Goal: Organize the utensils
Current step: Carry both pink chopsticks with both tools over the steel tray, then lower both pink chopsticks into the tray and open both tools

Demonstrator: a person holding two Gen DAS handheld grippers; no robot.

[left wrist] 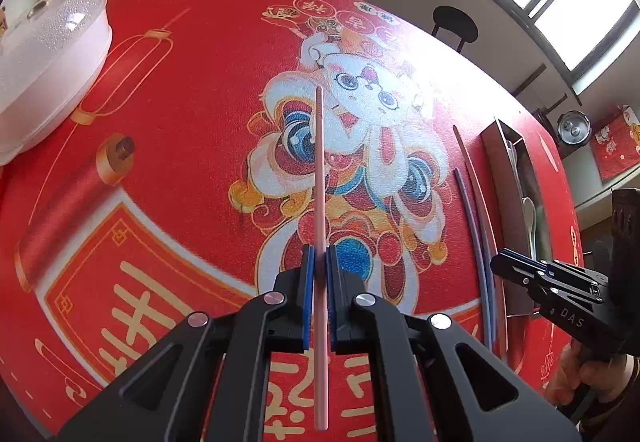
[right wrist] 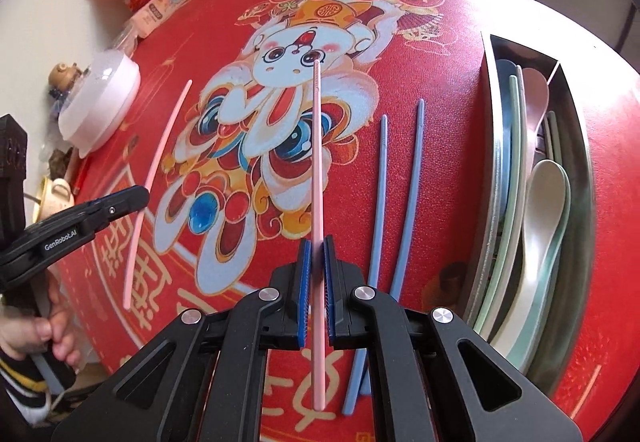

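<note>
- Left gripper: blue pads pinched tight on a pink chopstick.
- Long, thin, pale pink stick, a little bumpy at the far tip, pointing to 12 o'clock over the red tablecloth.
- Right gripper: pads also squeezed on a second pink chopstick, same colour and shape, tip at 12 o'clock.
- In the right wrist view: left-held pink stick seen at 9 o'clock, curved by the lens, lifted off the cloth.
- Two blue chopsticks flat on the cloth at 3 o'clock of the right-held stick, side by side, close but apart.
- Metal tray further out at 3 o'clock, full of pale green, blue and pink spoons and sticks.
- White lidded dish at 10 o'clock in the left wrist view.
- A hand on the left gripper's handle at 8 o'clock.
</note>
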